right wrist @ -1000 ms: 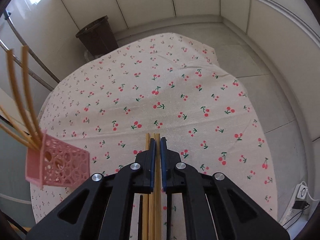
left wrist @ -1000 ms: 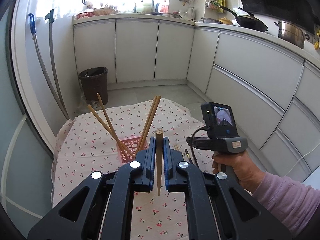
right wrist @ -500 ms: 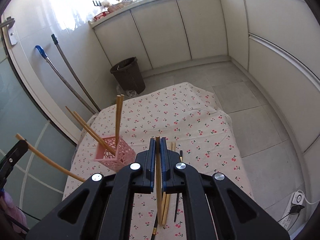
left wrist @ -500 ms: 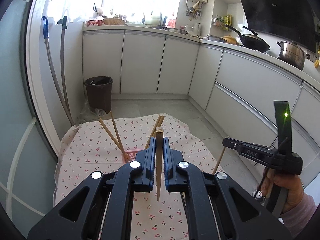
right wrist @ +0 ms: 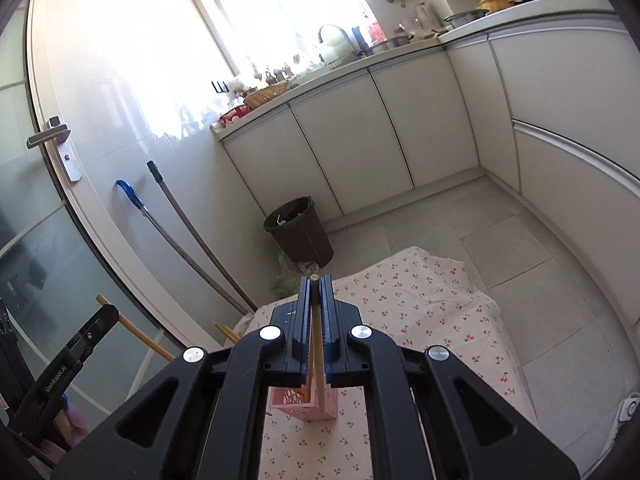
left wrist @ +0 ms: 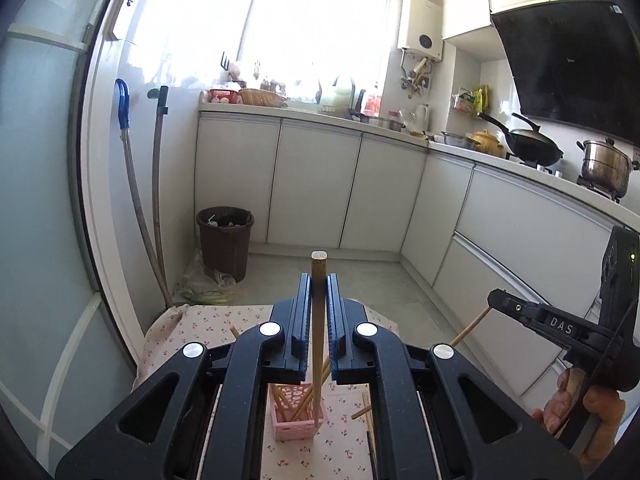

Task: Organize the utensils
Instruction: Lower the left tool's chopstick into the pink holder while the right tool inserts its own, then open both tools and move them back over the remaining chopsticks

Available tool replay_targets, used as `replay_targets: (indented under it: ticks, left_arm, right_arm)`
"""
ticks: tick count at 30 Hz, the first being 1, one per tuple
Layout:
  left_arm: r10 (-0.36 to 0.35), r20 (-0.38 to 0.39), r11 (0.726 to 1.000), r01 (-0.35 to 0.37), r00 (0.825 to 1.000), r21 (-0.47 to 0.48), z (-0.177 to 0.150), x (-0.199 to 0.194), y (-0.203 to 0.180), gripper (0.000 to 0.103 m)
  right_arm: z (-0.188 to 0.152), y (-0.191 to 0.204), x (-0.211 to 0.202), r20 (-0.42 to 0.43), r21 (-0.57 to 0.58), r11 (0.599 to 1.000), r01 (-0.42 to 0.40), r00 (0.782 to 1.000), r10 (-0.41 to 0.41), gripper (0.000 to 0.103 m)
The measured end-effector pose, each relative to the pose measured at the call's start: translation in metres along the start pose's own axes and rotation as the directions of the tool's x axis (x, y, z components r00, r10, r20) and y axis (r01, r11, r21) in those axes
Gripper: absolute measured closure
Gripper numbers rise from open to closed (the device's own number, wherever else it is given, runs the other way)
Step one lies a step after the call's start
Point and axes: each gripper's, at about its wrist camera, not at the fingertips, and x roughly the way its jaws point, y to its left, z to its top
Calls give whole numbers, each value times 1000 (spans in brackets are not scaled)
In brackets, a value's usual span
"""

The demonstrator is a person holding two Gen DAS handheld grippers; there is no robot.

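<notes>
Both the left gripper (left wrist: pixel 318 308) and right gripper (right wrist: pixel 315 312) clamp a chopstick upright above the pink basket (left wrist: pixel 298 426).

Chopsticks (left wrist: pixel 298 402) crowd the pink holder (left wrist: pixel 298 428); bare tablecloth (right wrist: pixel 424 320) lies open beyond it.

**Basket and loose chopsticks mostly masked**

The pink basket (left wrist: pixel 298 420) shows only between the left gripper (left wrist: pixel 317 308) frame; its sides are covered. Right of the basket, loose chopsticks (left wrist: pixel 367 408) run under the frame, so their count is unclear. In the right wrist view the basket's left half is covered too.
</notes>
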Motion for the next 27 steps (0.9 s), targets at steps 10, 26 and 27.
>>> replay_targets:
  ticks: [10, 26, 27]
  left_arm:
    - [89, -68, 990, -95, 994, -104, -31, 53, 32, 77]
    - [110, -41, 963, -117, 993, -244, -25, 17, 67, 63]
    - [108, -49, 964, -116, 993, -240, -26, 18, 66, 63]
  right_arm:
    - [0, 4, 34, 8, 42, 999, -9, 1000, 9, 98]
    - [-18, 28, 73, -17, -7, 999, 37, 999, -37, 98]
    - [-21, 29, 78, -20, -5, 999, 36, 999, -36, 98]
